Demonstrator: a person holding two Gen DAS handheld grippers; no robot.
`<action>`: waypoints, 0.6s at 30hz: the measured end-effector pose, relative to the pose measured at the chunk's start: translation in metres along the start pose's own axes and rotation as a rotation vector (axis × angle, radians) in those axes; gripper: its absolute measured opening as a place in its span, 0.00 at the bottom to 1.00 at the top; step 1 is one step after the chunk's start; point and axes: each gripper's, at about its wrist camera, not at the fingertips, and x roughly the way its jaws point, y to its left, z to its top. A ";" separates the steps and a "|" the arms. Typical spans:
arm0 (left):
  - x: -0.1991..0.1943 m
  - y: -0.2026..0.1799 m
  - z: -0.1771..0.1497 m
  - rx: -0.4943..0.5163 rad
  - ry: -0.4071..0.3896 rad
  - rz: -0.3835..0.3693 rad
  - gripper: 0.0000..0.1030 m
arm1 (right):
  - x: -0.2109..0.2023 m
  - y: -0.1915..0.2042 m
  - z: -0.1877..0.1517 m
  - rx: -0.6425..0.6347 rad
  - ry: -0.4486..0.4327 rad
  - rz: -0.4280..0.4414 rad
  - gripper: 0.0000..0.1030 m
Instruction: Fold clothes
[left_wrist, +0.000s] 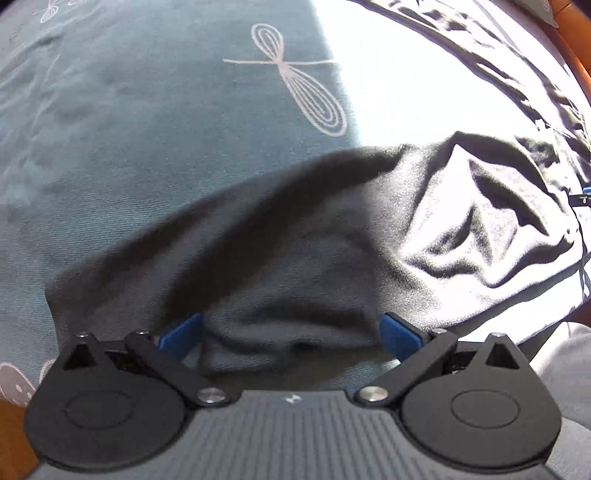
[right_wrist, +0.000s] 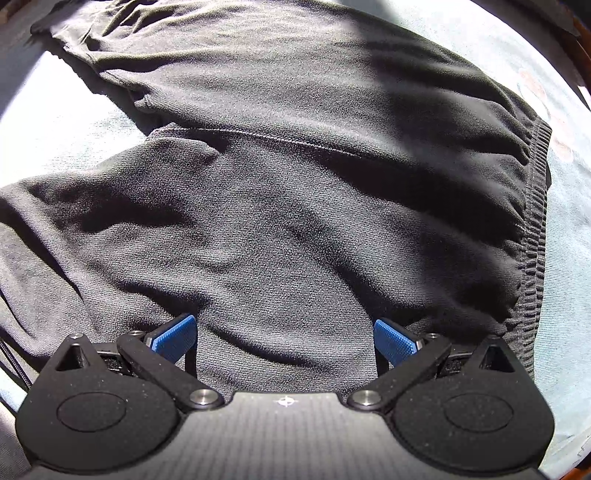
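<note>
A dark grey garment (left_wrist: 295, 236) lies crumpled on a teal cloth with white whisk prints (left_wrist: 147, 110). My left gripper (left_wrist: 291, 332) is open, its blue pads (left_wrist: 181, 332) set wide on either side of a bunched edge of the garment, with cloth lying between the jaws. In the right wrist view the same garment (right_wrist: 295, 166) spreads wide, with a ribbed waistband (right_wrist: 535, 221) at the right and a stitched seam across the middle. My right gripper (right_wrist: 286, 336) is open just above the fabric, blue pads (right_wrist: 395, 339) apart, nothing clamped.
Strong sunlight washes out the right part of the teal cloth (left_wrist: 388, 92). A wooden edge (left_wrist: 576, 55) shows at the far upper right and a wooden patch (left_wrist: 11, 435) at the lower left. Pale grey fabric (left_wrist: 569, 369) sits at the lower right.
</note>
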 end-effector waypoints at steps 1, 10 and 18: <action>-0.002 0.007 0.004 -0.036 -0.023 0.007 0.98 | 0.000 0.000 0.000 -0.001 -0.005 -0.001 1.00; 0.018 0.078 0.034 -0.193 -0.092 0.109 0.99 | 0.001 0.000 0.002 0.004 -0.005 -0.006 1.00; 0.002 0.044 0.050 -0.094 -0.128 0.120 0.98 | 0.001 0.000 0.000 0.009 -0.026 -0.014 1.00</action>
